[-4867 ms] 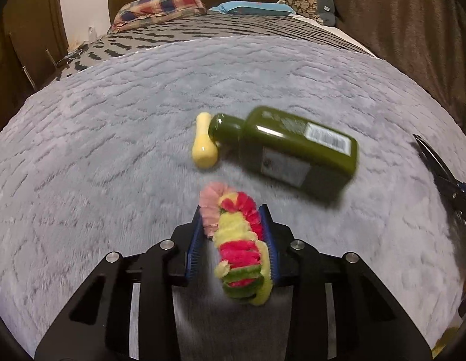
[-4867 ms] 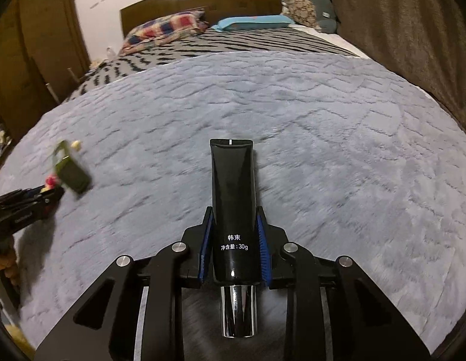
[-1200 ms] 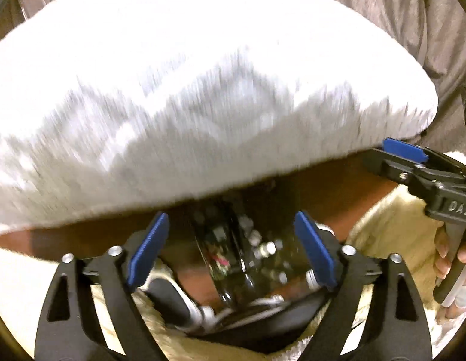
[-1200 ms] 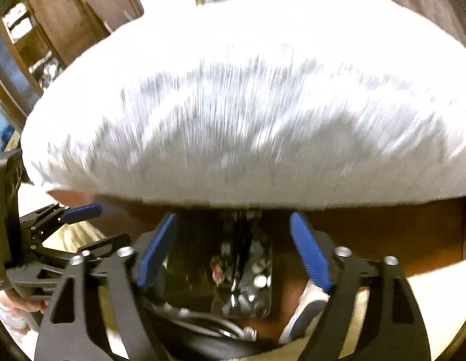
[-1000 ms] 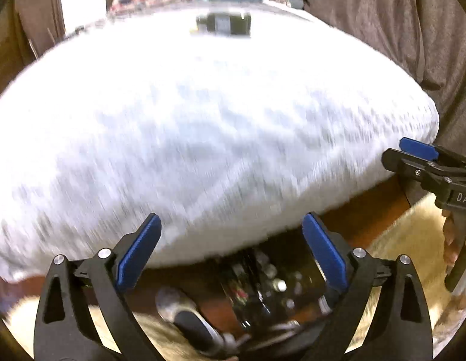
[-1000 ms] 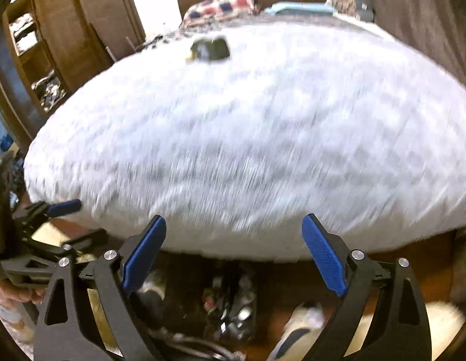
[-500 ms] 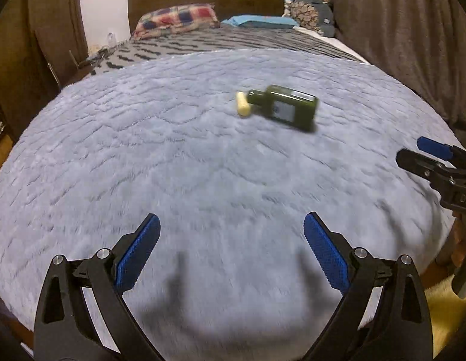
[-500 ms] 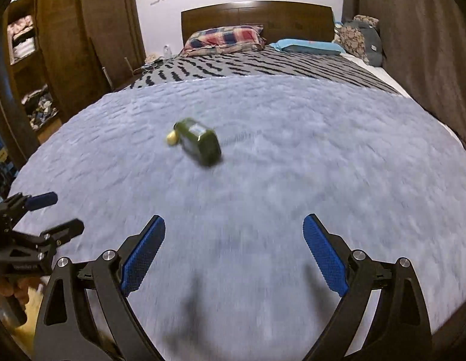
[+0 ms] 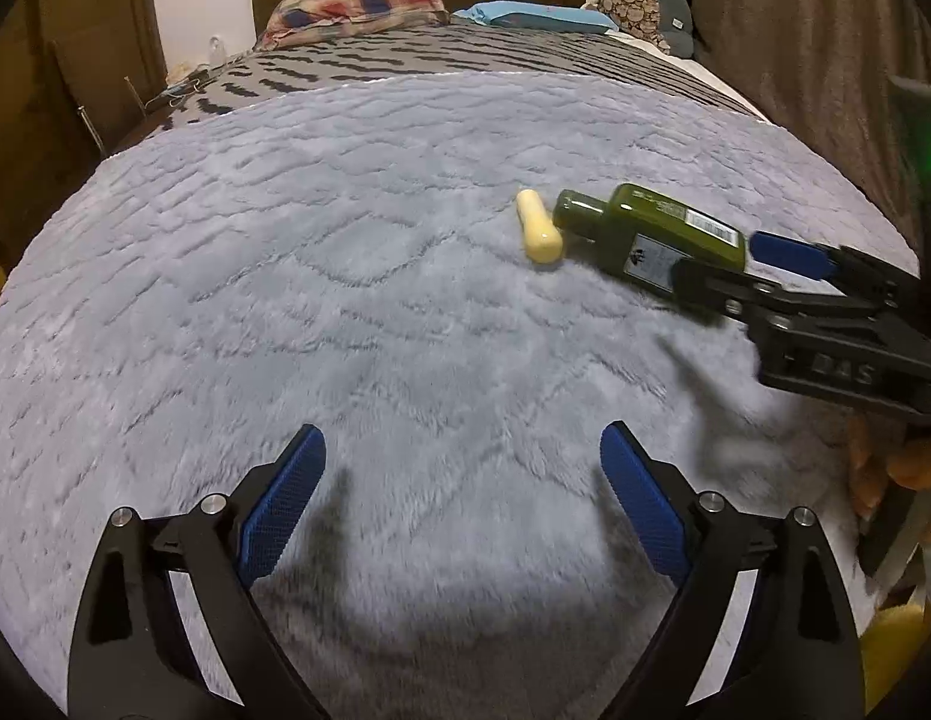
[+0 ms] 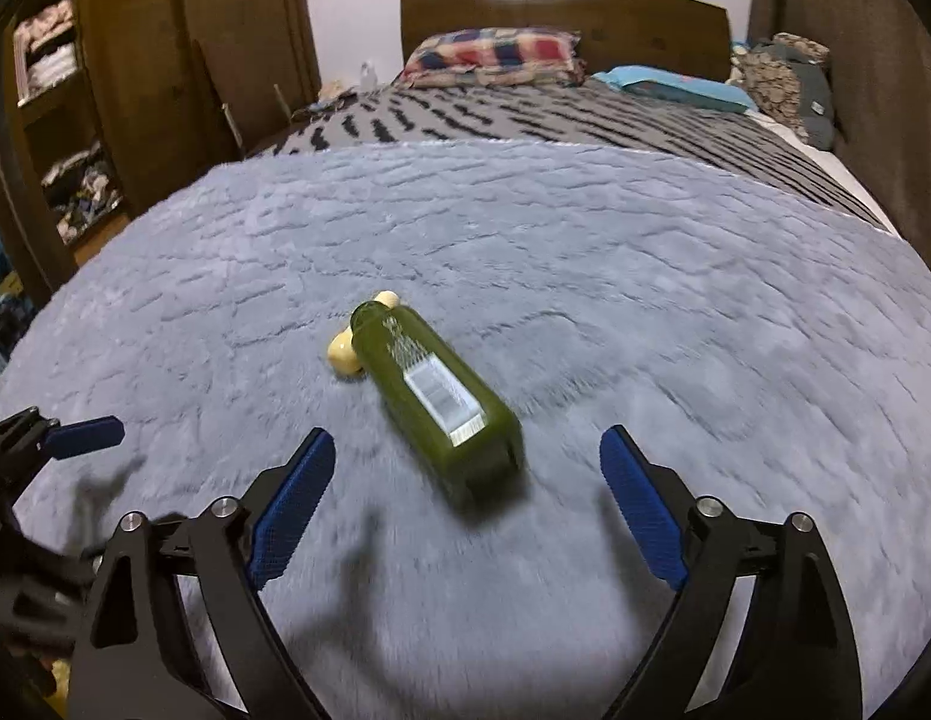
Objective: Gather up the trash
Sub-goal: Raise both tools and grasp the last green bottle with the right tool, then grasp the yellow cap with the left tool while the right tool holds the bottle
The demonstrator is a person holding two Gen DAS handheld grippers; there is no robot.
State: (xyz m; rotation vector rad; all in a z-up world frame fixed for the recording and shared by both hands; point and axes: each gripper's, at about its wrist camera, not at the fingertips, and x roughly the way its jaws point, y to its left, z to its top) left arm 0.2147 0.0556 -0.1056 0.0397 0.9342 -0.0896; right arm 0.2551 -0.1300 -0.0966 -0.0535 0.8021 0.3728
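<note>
Both claws are empty and coming in over the grey blanket [image 10: 675, 276] for more trash. The right gripper [image 10: 465, 468] has its jaws wide apart and they have just been closing a little, with nothing between them yet. The left gripper [image 9: 459, 474] is wide apart too — nothing in it.

One green bottle [image 10: 435, 396] lies on its side near the middle of the blanket, just ahead of the right claw. One small yellow tube [image 9: 538, 235] lies touching the bottle's cap end. So two things are left.

Next, I think, the right claw must reach forward around the bottle's wide body and squeeze — it looks smooth and could slip.
</note>
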